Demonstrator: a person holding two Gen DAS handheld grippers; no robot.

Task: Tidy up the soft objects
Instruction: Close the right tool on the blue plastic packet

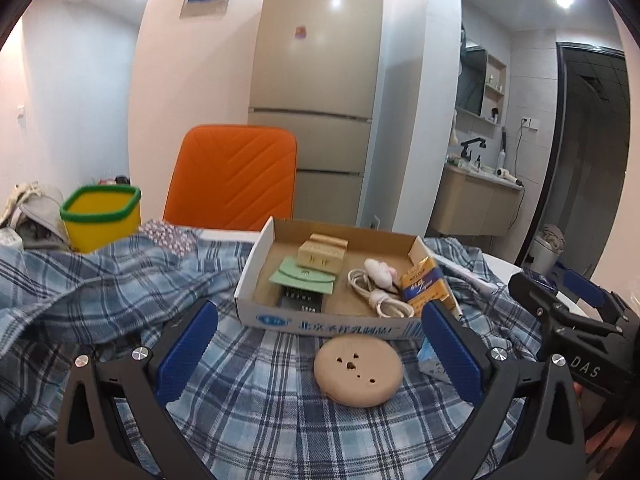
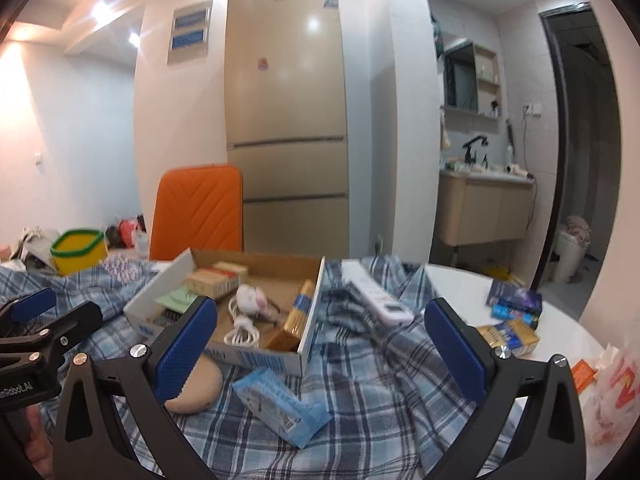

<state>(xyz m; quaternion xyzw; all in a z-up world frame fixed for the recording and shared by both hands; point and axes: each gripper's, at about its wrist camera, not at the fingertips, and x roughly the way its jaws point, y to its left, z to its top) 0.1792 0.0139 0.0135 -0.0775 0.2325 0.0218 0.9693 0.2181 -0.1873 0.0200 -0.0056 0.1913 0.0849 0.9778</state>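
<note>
A blue plaid cloth (image 1: 120, 280) lies crumpled over the table; it also shows in the right wrist view (image 2: 360, 380). A round beige soft pad (image 1: 357, 371) lies on it between my open left gripper's (image 1: 320, 352) fingers, nearer the right one. In the right wrist view the pad (image 2: 200, 388) sits behind the left finger. My right gripper (image 2: 320, 344) is open and empty above a blue tissue pack (image 2: 282, 404). A cardboard box (image 1: 320, 322) beyond holds a white cable, small boxes and green cards.
A yellow bin with a green rim (image 1: 102, 216) stands at the back left. An orange chair (image 1: 236, 176) is behind the table. A white remote (image 2: 380, 296), cigarette packs (image 2: 508, 336) and snack bags (image 2: 612, 392) lie to the right.
</note>
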